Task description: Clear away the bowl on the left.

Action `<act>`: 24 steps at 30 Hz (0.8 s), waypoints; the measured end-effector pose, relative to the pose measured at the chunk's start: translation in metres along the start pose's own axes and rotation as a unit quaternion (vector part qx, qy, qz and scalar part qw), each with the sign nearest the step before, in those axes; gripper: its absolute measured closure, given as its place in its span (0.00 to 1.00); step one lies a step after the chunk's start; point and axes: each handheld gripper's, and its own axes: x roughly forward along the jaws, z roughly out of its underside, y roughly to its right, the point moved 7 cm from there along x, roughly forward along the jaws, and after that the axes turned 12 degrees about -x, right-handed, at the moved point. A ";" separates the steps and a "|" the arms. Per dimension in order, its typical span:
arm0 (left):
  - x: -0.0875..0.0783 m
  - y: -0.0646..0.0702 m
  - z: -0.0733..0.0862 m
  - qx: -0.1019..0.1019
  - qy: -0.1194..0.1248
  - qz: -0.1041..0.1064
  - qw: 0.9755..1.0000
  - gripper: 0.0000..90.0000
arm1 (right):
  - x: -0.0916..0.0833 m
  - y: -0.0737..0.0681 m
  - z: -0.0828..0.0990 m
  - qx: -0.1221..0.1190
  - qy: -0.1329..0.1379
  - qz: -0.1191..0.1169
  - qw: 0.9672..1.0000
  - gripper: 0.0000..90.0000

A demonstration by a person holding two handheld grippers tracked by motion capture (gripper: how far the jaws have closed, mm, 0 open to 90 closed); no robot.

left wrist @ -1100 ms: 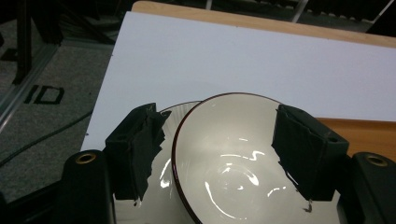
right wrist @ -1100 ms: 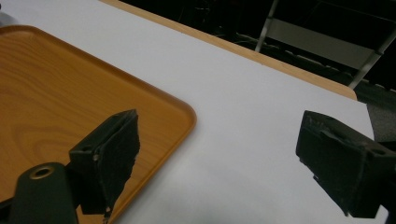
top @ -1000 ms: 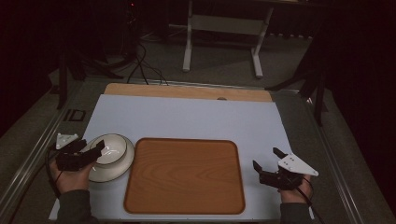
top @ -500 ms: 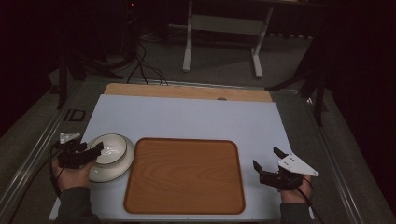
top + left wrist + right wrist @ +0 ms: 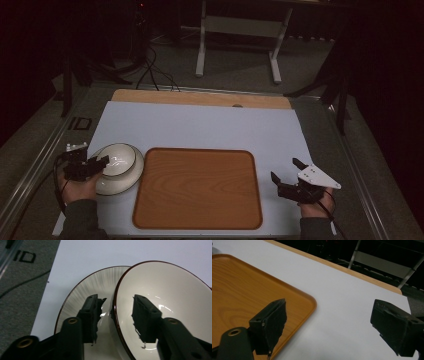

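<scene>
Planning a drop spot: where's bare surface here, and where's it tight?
The wooden tray is bare across its whole inside. The white mat is free from the tray's far edge to the wood strip, and between the tray and the right gripper. It is crowded at the left: the bowl sits on the plate with the left gripper straddling the bowl's rim.

Left gripper jaws parted, low at left; right gripper jaws wide apart.
</scene>
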 end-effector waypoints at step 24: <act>0.011 -0.003 0.005 -0.053 -0.045 0.022 0.997 0.87 | 0.000 0.001 0.000 -0.004 -0.001 0.002 1.000 0.15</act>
